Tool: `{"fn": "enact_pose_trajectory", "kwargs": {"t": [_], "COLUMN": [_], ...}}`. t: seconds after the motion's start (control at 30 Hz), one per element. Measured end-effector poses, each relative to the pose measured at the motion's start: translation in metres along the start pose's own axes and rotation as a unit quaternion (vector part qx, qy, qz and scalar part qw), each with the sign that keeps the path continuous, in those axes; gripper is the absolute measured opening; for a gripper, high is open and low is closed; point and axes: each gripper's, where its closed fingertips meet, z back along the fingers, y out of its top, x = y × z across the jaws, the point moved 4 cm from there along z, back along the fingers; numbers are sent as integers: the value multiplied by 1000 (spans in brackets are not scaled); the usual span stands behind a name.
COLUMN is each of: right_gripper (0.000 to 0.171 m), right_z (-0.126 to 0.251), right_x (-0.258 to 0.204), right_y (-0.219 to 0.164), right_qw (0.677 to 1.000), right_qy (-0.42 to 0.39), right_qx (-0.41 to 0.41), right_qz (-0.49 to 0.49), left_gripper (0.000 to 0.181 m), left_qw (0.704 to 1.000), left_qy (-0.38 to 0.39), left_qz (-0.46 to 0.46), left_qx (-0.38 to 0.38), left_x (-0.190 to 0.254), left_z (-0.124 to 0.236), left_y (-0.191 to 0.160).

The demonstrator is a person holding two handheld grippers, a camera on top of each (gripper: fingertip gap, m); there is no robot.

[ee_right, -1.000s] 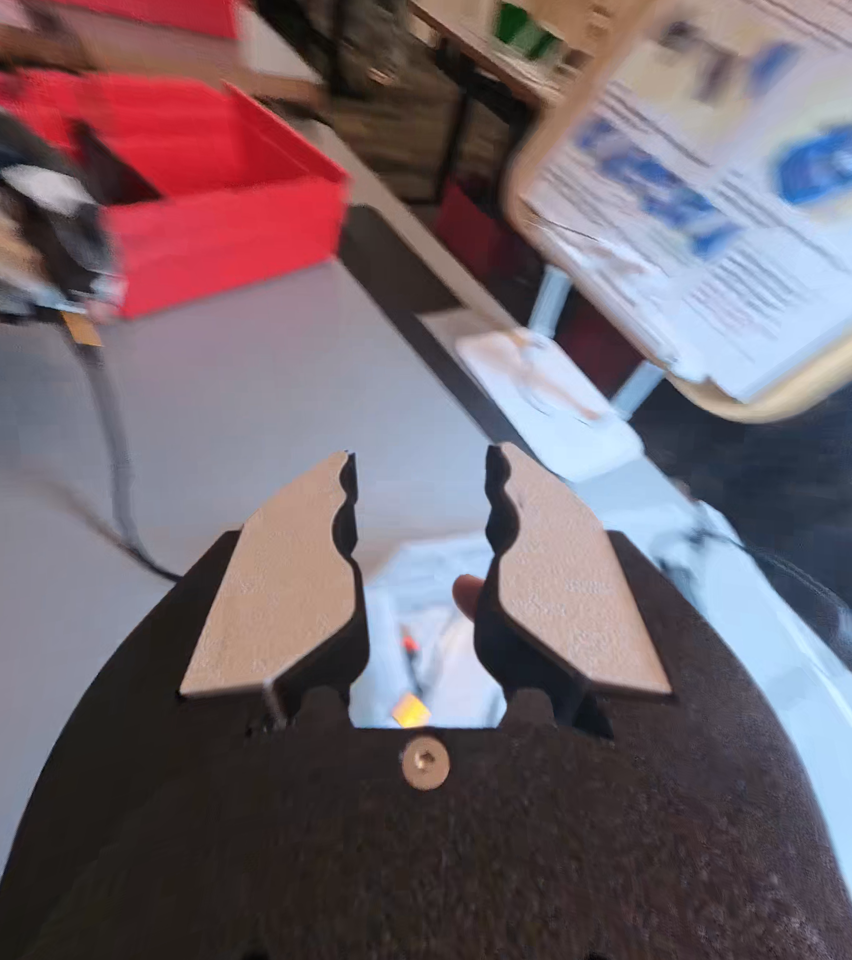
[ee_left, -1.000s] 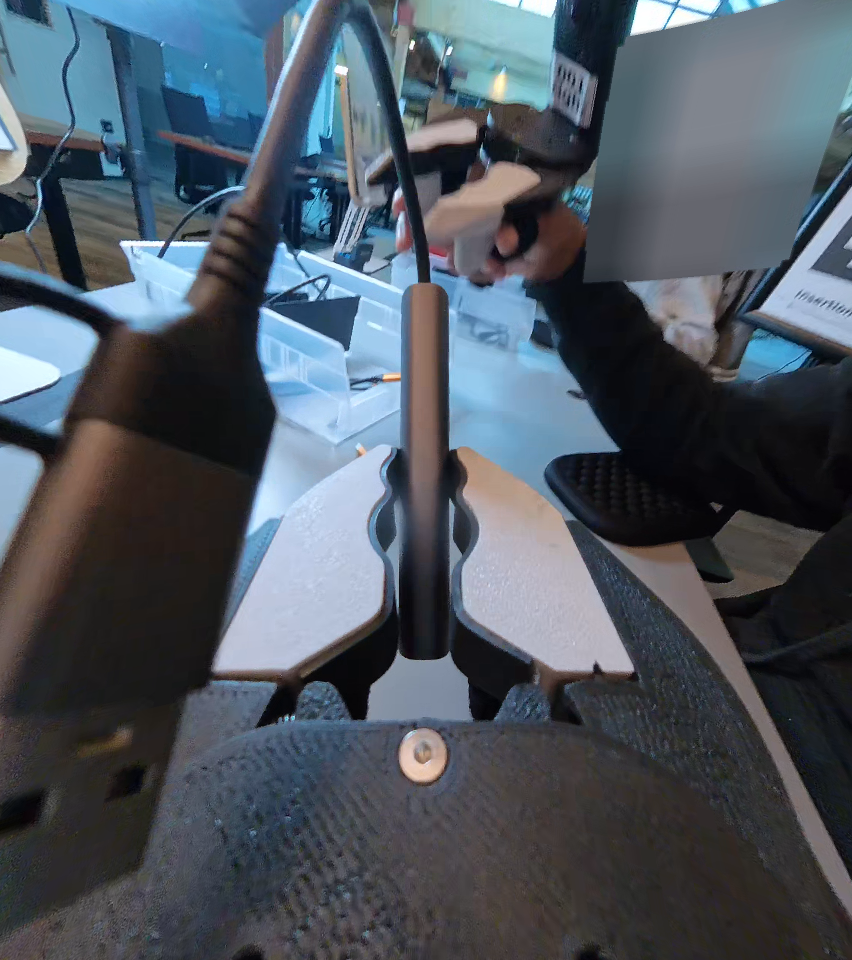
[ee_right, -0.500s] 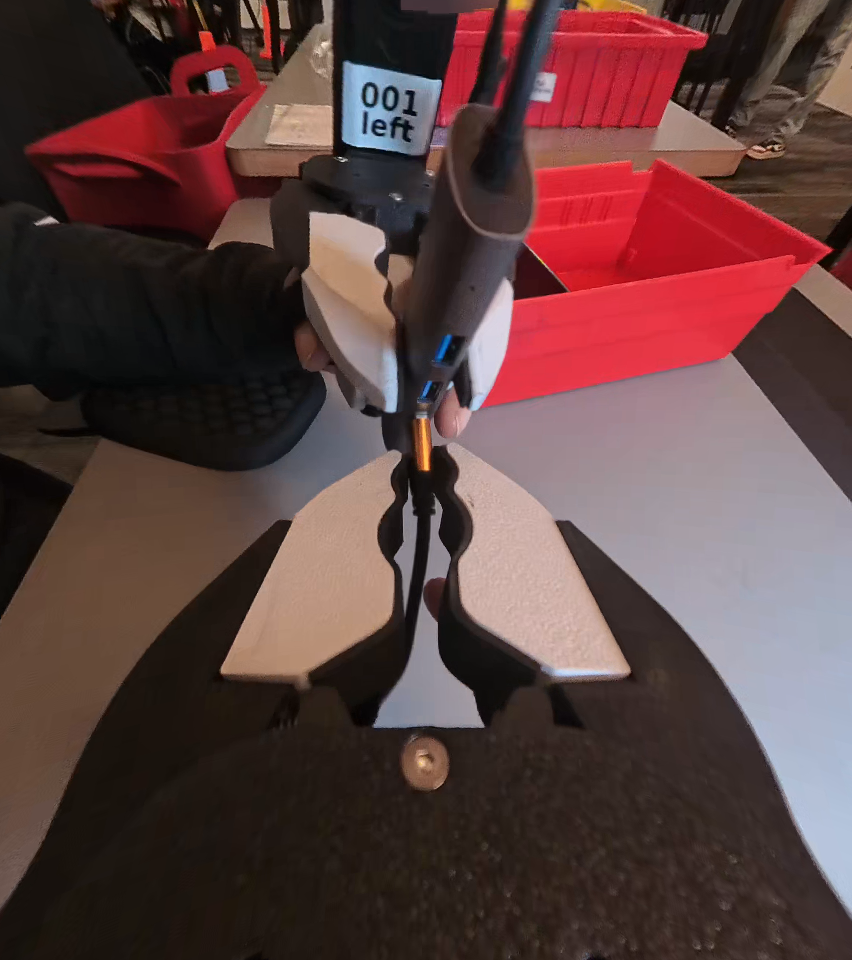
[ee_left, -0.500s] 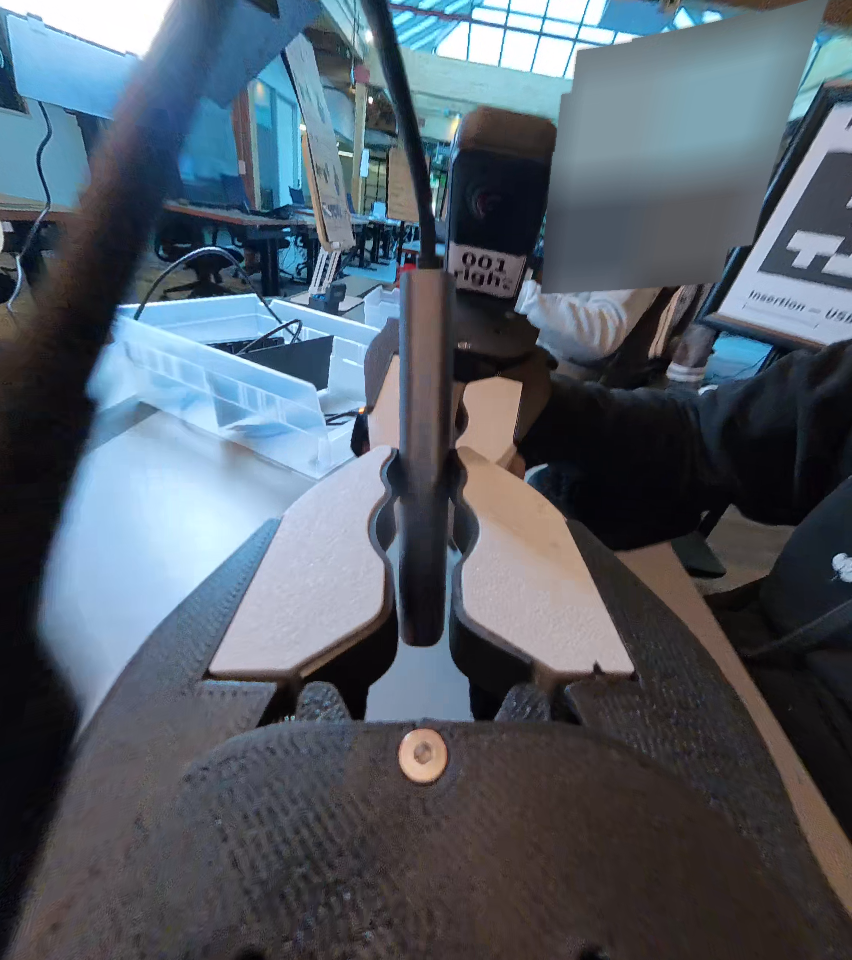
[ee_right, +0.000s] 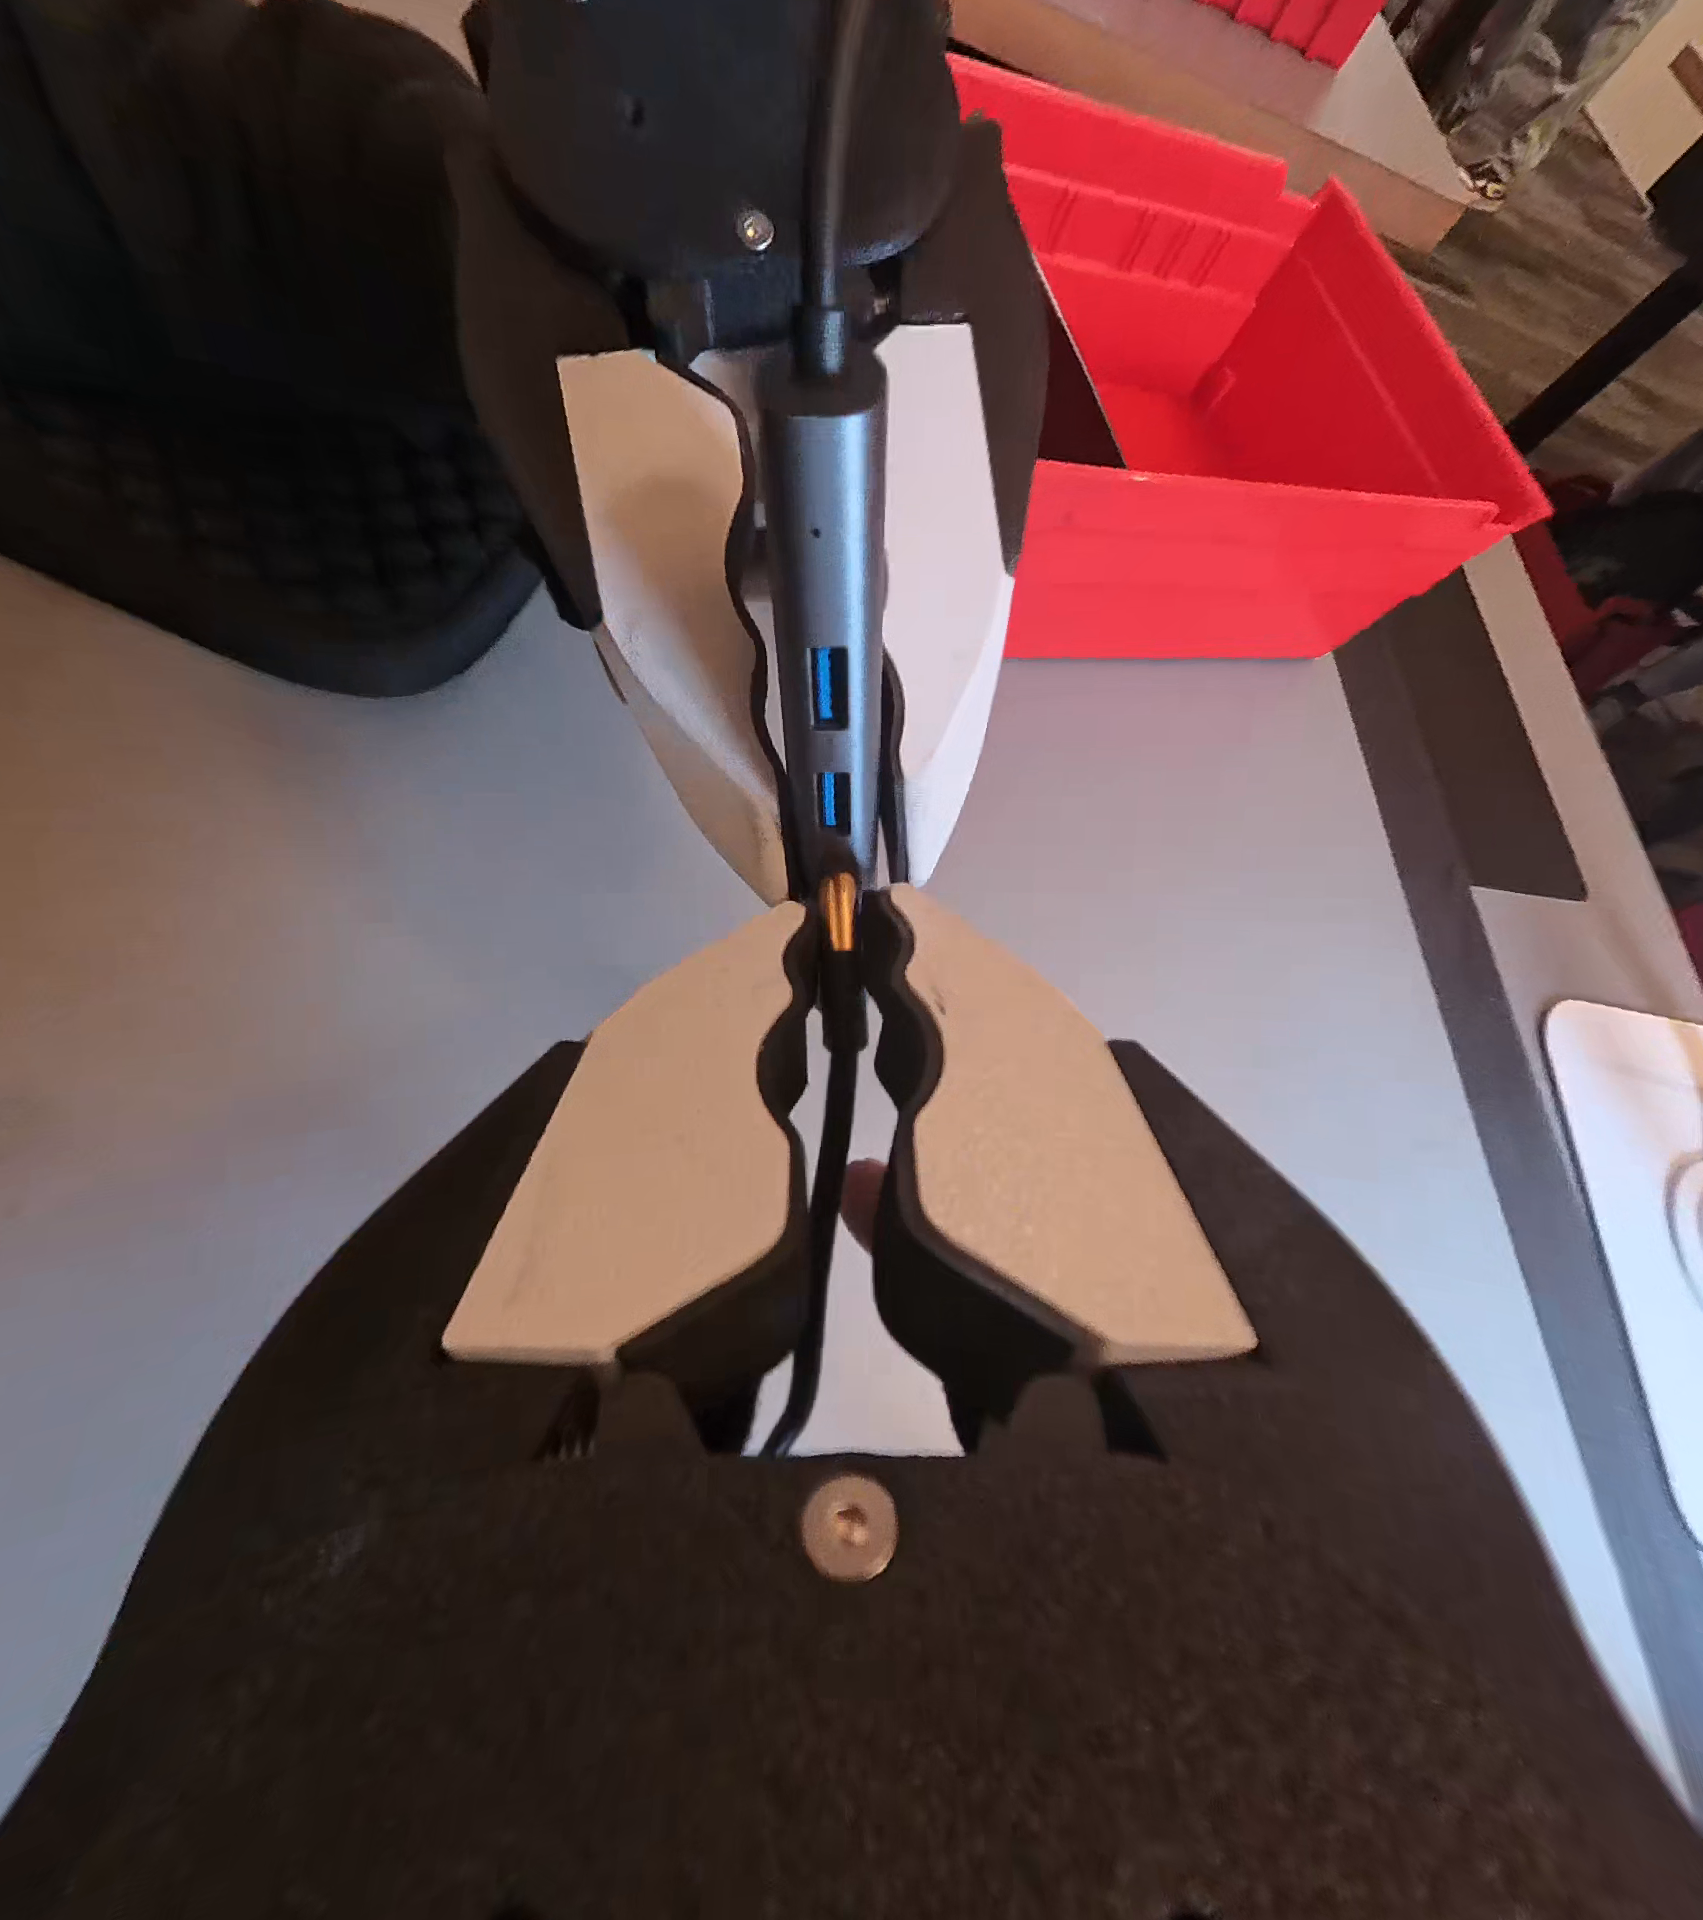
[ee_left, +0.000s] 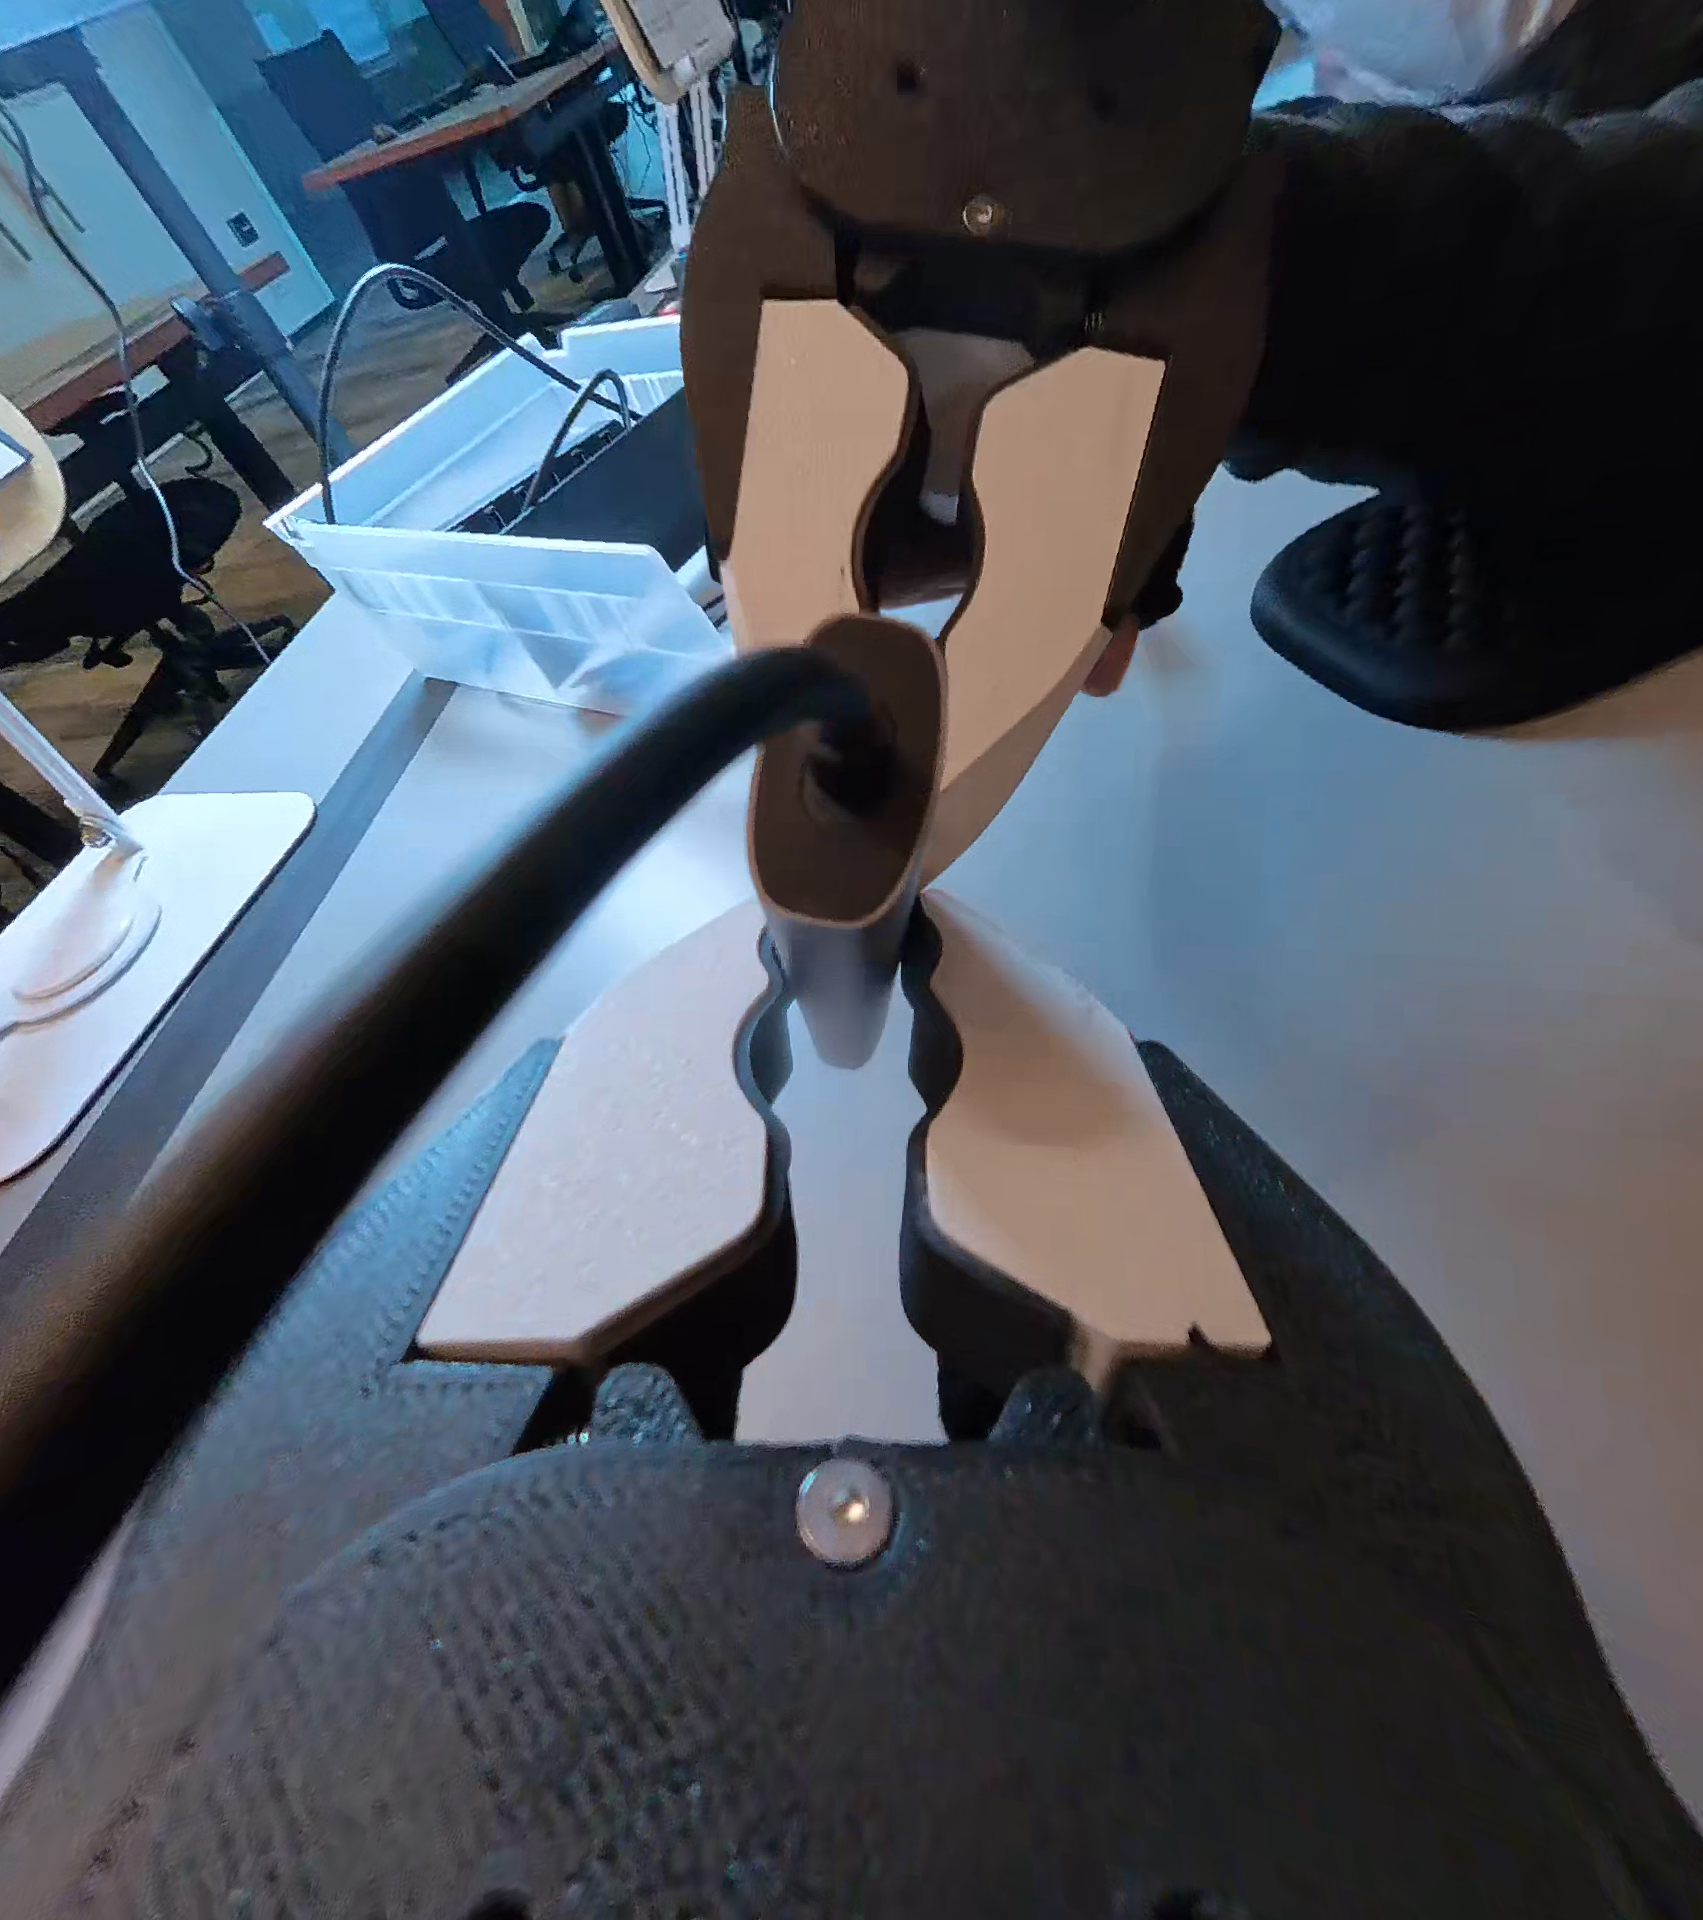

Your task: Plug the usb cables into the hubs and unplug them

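the hub point(ee_right: 819, 582) is held upright above the desk point(ee_right: 203, 935) by the left tool point(ee_right: 842, 883), whose fingers are closed on its grey body. just right of it, tip to tip, the right tool point(ee_right: 844, 914) is clamped on a cable point(ee_right: 819, 1226) behind its orange plug point(ee_right: 840, 910). the plug meets the hub's end; full seating cannot be judged. two blue ports are seen empty. unplugging is judged left to do.

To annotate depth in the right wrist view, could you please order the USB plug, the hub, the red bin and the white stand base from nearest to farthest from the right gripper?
1. USB plug: held between the right gripper tips.
2. Hub: straight ahead, in the left gripper.
3. White stand base: on the right.
4. Red bin: far right, behind the hub.
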Motion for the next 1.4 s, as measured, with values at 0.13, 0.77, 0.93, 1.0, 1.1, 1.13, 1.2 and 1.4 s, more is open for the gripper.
{"fn": "enact_pose_trajectory", "kwargs": {"t": [0.13, 0.77, 0.93, 1.0, 1.1, 1.13, 1.2, 1.4], "right_gripper": [7, 8, 7, 8, 8, 8, 8, 8], "right_z": [-1, 18, 32, 58, 117, 138, 181, 274], "right_x": [-1, 2, 16, 25, 46, 55, 70, 110], "right_y": [1, -17, -26, -28, -4, 3, 20, 2], "right_qw": [1000, 976, 966, 969, 978, 974, 955, 831], "right_qy": [0, -30, -66, -93, -179, -217, -286, -513], "right_qx": [-16, -181, -223, -212, -91, -47, 66, 212], "right_qz": [23, 118, 115, 92, 57, 51, 39, 28], "left_gripper": [19, 21, 19, 19, 19, 20, 20, 20], "left_qw": [999, 977, 947, 935, 964, 972, 984, 984], "left_qy": [1, 87, 153, 147, 155, 154, 137, 98], "left_qz": [-28, -61, -78, -75, -7, 7, 41, 85], "left_qx": [-23, -184, -270, -314, -215, -176, -110, -120], "left_x": [1, 9, -6, -17, -20, -20, -19, -17], "left_z": [3, -28, -22, -9, 3, 4, 5, -16], "left_y": [1, 7, -6, -42, -26, -14, 1, -30]}}
